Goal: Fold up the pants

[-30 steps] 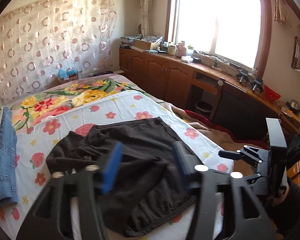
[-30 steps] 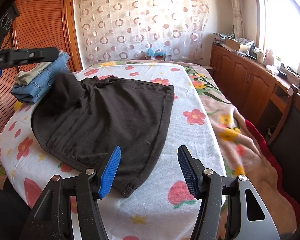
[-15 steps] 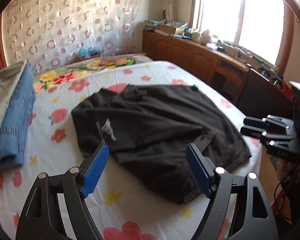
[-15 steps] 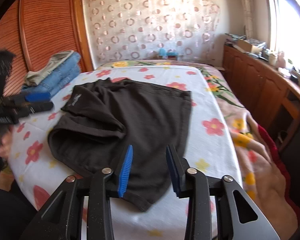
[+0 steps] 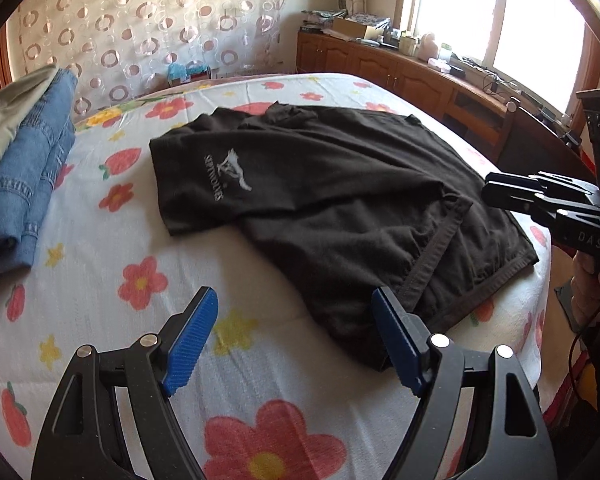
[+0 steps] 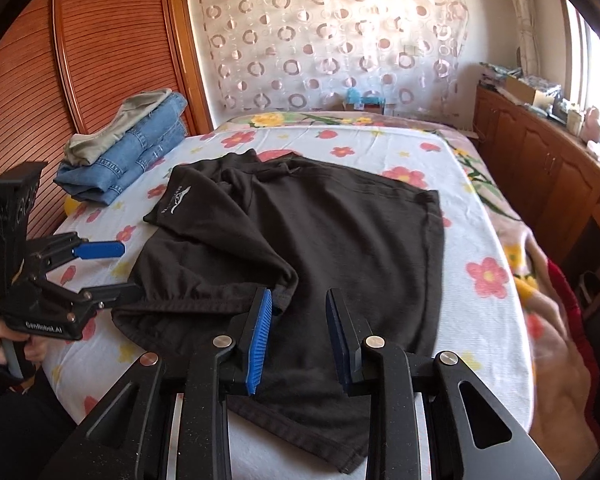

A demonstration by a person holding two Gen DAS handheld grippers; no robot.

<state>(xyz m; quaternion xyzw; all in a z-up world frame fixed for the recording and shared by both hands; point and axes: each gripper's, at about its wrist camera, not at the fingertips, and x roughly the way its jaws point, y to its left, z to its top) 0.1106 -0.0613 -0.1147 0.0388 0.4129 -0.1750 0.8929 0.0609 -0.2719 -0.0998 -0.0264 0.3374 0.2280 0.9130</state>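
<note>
Denim jeans [image 5: 24,168] stacked beside black pants [image 5: 340,208]

Folded blue jeans [image 5: 24,184] with a khaki garment [image 5: 8,120] on top lie on the flowered bed [image 5: 260,400]; wooden cabinets [image 6: 540,184] stand under the window [image 5: 500,12].

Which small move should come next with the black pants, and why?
Probably lower the left gripper onto the near hem of the black pants and close. Its jaws stand open above the bedsheet, and the garment lies crumpled, one leg flopped over.
</note>
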